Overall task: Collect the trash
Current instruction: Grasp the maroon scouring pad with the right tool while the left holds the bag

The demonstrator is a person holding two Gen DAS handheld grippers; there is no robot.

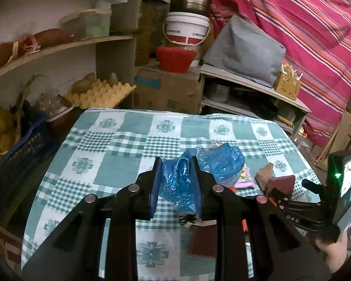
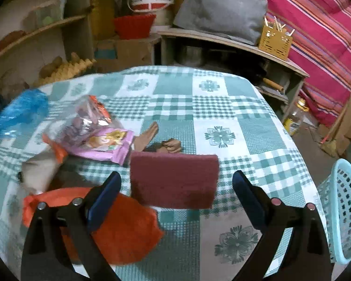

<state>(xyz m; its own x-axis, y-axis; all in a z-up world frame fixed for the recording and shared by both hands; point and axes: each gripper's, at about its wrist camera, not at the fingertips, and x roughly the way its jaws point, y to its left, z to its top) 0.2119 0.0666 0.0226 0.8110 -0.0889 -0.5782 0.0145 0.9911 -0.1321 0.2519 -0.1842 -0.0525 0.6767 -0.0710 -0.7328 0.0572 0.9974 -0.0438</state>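
blue bag (image 1: 182, 182): thin glossy crinkled plastic
tablecloth (image 2: 222, 107): matt woven cloth
scouring pad (image 2: 174, 180): rough matt fibre
laundry basket (image 2: 344, 213): smooth perforated plastic

our left gripper (image 1: 177, 164) pinches a crumpled blue plastic bag (image 1: 199, 173) above the green checked tablecloth (image 1: 119, 145). to the right, our right gripper (image 1: 278, 187) sits beside a maroon pad (image 1: 283, 182) and a brown scrap (image 1: 265, 172).

My left gripper (image 1: 177, 180) is hiding part of the crumpled blue plastic bag (image 1: 218, 164). The frame edge is cutting off the light-blue perforated plastic basket (image 2: 344, 213). Motion is blurring the beige paper scrap (image 2: 38, 173).
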